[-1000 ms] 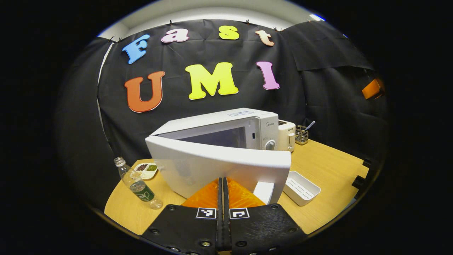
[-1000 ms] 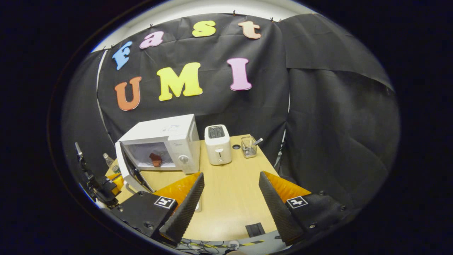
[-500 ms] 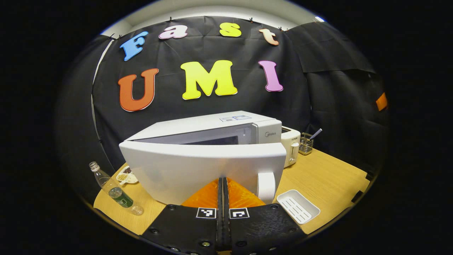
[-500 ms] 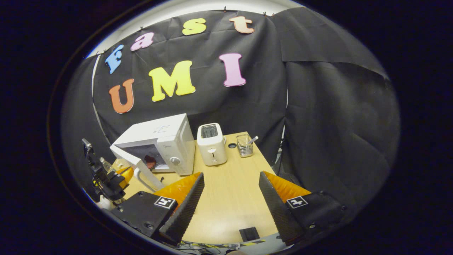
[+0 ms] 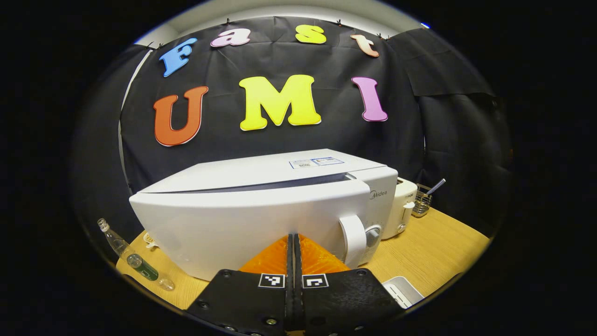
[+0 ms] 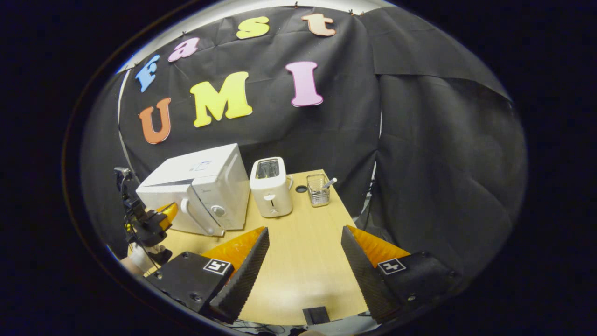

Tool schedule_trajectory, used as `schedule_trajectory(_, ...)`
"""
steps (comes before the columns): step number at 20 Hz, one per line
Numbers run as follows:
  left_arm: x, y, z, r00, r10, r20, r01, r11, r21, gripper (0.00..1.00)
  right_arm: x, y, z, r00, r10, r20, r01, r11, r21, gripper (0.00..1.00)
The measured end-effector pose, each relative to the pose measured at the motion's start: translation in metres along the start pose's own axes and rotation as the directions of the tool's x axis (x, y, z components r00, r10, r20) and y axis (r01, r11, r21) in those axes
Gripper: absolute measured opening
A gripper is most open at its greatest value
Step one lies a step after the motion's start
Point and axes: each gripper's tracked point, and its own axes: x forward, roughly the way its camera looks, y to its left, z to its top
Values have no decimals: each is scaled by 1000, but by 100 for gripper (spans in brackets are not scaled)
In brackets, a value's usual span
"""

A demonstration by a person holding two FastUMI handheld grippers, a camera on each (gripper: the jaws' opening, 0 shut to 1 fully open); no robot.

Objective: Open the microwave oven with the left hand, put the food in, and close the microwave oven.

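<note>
The white microwave [image 5: 261, 186] stands close in front in the left gripper view, its door [image 5: 233, 224] swung almost against the body, with a thin dark gap along the top. My left gripper [image 5: 294, 235] is shut with nothing in it, its tips pressed flat on the door, left of the handle [image 5: 353, 240]. In the right gripper view the microwave [image 6: 196, 182] sits at the table's left, and the left gripper [image 6: 163, 215] leans on its door. My right gripper [image 6: 304, 229] hangs open over the table, holding nothing. The food is hidden behind the door.
A white toaster [image 6: 270, 186] and a wire utensil holder [image 6: 318, 190] stand right of the microwave on the wooden table [image 6: 303, 280]. A plastic bottle [image 5: 135, 262] lies at the left, and a white tray [image 5: 402, 291] rests near the front edge.
The microwave door has swung from wide open to almost closed, pushed by my shut left gripper moving forward. The food inside is now covered. The right gripper stayed open, drifting slightly.
</note>
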Motion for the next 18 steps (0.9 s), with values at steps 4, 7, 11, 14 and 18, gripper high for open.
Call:
schedule_trajectory(4, 7, 0, 0, 1000, 19, 1, -19, 1000, -3, 0, 12, 0, -1, 1000, 11, -10, -11, 1000, 1, 99)
schedule_trajectory(7, 9, 0, 0, 1000, 20, 7, -20, 1000, 10, 0, 21, 2, 1, 1000, 18, -14, -18, 1000, 5, 99)
schedule_trajectory(11, 17, -1, -1, 1000, 18, -20, -18, 1000, -3, 0, 24, 4, 0, 1000, 21, -19, -21, 1000, 17, 99)
schedule_trajectory(14, 17, -1, -2, 999, 27, -23, -27, 1000, -5, 0, 21, 7, -3, 999, 23, -24, -22, 1000, 15, 99)
schedule_trajectory(18, 11, 2, 0, 999, 37, -19, -37, 999, 1, 0, 16, 7, -2, 1000, 14, -16, -14, 1000, 12, 99)
